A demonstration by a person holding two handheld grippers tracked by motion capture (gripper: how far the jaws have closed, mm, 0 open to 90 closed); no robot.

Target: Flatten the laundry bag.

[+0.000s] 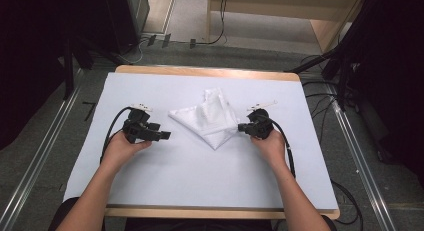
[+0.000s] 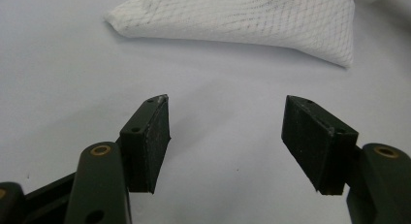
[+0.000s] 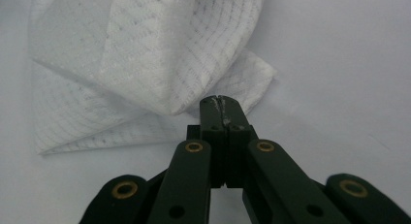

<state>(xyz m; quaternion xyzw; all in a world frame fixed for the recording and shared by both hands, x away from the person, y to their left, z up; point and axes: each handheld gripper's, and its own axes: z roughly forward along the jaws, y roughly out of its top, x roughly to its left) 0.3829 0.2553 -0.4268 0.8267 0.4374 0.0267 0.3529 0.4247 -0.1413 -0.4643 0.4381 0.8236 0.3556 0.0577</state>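
Right tool [image 3: 220, 103] pinches the white mesh cloth [image 3: 160, 64]; high view shows left tool [image 1: 162, 136] open, apart.

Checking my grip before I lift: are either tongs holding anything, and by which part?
The right tongs are shut on the white mesh cloth, pinching a fold at its near edge. The left tongs are open and hold nothing.
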